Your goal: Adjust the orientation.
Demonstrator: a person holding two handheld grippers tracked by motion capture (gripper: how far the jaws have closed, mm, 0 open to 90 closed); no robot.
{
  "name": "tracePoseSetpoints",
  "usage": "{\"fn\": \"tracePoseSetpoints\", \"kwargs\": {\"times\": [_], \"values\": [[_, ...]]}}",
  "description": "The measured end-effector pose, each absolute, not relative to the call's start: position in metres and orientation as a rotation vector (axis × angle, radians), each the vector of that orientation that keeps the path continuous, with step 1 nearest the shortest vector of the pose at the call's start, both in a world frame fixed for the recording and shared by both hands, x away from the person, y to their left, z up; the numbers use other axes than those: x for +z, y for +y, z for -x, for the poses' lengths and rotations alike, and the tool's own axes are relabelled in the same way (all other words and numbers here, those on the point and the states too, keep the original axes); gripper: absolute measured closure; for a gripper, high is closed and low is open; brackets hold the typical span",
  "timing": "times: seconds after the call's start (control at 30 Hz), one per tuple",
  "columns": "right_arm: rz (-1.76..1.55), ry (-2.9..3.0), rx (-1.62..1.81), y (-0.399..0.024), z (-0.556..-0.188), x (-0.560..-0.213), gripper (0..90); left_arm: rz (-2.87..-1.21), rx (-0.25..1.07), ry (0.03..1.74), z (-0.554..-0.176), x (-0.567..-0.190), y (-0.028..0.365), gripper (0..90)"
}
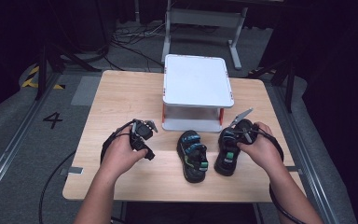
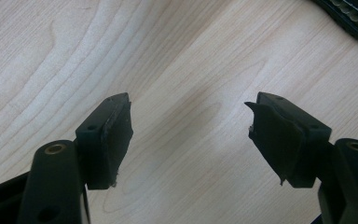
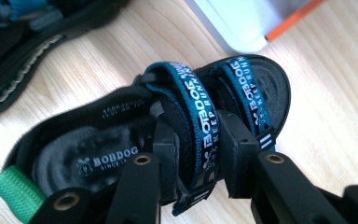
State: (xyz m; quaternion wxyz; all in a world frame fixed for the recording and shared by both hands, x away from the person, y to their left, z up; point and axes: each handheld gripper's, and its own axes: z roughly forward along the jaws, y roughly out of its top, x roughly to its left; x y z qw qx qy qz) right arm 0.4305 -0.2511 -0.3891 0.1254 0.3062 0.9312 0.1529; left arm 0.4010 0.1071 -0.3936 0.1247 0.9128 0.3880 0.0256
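Right gripper (image 3: 196,161) clamps my right sandal's (image 3: 121,154) strap (image 3: 193,116), sole running 12-to-6; rack (image 1: 196,88) at 11 o'clock.

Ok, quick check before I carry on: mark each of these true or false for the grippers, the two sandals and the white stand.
1. The right gripper has its jaws around a blue strap of the right-hand sandal. True.
2. The left gripper holds the other sandal. False: its jaws stand open over bare table with nothing between them.
3. Both sandals lie on top of the white stand. False: they lie on the table in front of the white stand.
4. The left-hand sandal lies between the two hands. True.
5. The gripped sandal has a green loop at its heel. True.
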Motion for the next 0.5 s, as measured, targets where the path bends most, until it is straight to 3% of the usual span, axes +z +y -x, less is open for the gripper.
{"fn": "tracePoseSetpoints", "kwargs": {"times": [0.5], "values": [[-0.581,2.797,0.680,-0.207,-0.409,-0.386,71.9,-2.669,0.080,1.114,-0.401,-0.393,0.104,29.6]]}}
